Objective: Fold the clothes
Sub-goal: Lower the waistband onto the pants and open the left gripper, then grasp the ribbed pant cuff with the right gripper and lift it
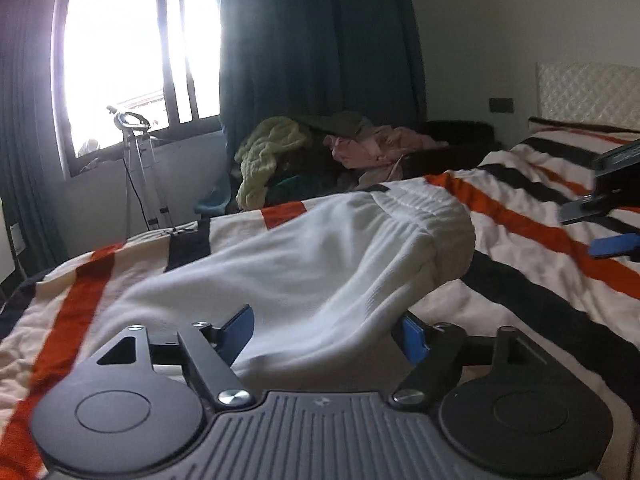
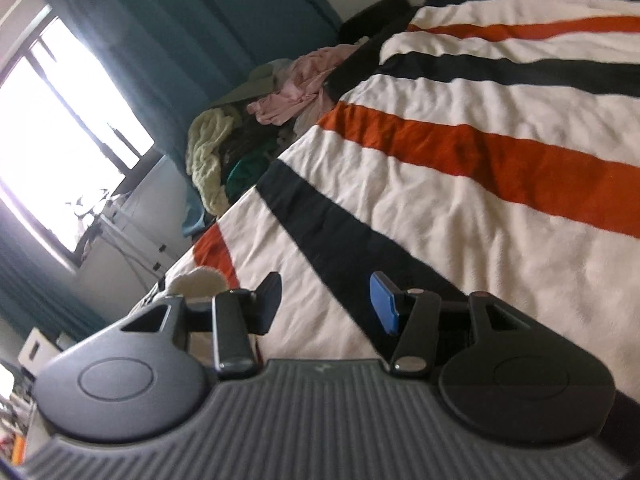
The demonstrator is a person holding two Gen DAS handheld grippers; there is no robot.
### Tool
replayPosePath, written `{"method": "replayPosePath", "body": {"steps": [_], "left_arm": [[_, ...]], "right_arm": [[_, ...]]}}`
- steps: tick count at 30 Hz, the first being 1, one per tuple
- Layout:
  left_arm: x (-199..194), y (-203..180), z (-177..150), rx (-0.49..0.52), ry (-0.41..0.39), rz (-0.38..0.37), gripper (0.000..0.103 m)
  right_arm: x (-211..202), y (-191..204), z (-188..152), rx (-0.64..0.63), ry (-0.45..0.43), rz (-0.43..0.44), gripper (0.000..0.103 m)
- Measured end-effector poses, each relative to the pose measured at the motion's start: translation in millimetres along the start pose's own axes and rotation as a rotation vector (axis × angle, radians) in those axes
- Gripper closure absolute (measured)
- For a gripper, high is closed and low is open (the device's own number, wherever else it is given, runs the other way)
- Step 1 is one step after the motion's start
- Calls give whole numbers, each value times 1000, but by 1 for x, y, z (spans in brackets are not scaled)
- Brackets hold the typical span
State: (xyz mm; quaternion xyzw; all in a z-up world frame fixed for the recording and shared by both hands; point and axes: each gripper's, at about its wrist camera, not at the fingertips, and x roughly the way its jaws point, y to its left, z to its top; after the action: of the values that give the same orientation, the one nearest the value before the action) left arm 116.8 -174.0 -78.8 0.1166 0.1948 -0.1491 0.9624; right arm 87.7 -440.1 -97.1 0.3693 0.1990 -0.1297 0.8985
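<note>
A white garment [image 1: 320,252] with a ribbed elastic band [image 1: 432,216] lies bunched on the striped bedspread [image 1: 520,280]. Its near end sits between the fingers of my left gripper [image 1: 326,336], whose blue pads stand wide apart and do not press on the cloth. My right gripper [image 2: 328,306] is open above the bedspread [image 2: 480,208] with nothing between its fingers. It also shows at the right edge of the left wrist view, as the right gripper [image 1: 612,216] clear of the garment. A small pale bit of cloth [image 2: 200,280] peeks past the right gripper's left finger.
A pile of clothes [image 1: 304,152], green, pink and dark, is heaped beyond the bed's far edge, seen also as the pile [image 2: 240,128]. Behind it hang dark teal curtains [image 1: 320,40] beside a bright window [image 1: 132,52]. A stand [image 1: 136,160] is under the window; a white headboard [image 1: 588,92] is at right.
</note>
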Motion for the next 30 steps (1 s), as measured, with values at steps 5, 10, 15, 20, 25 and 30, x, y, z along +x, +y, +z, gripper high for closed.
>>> {"method": "replayPosePath", "body": {"steps": [5, 10, 15, 20, 25, 30], "left_arm": [[-45, 46, -6, -15, 33, 18, 20], [-59, 92, -23, -65, 99, 110, 16], [-48, 118, -33, -91, 139, 226, 16], [-36, 125, -41, -62, 168, 263, 16], [-24, 116, -47, 46, 138, 327, 13], [-2, 136, -56, 13, 192, 400, 14]], "right_arm": [[2, 15, -18, 35, 84, 157, 50], [29, 19, -43, 156, 247, 266, 50], [51, 21, -62, 215, 315, 274, 26], [75, 32, -71, 174, 300, 281, 27], [83, 49, -71, 27, 269, 273, 51], [61, 55, -60, -5, 141, 352, 58]]}}
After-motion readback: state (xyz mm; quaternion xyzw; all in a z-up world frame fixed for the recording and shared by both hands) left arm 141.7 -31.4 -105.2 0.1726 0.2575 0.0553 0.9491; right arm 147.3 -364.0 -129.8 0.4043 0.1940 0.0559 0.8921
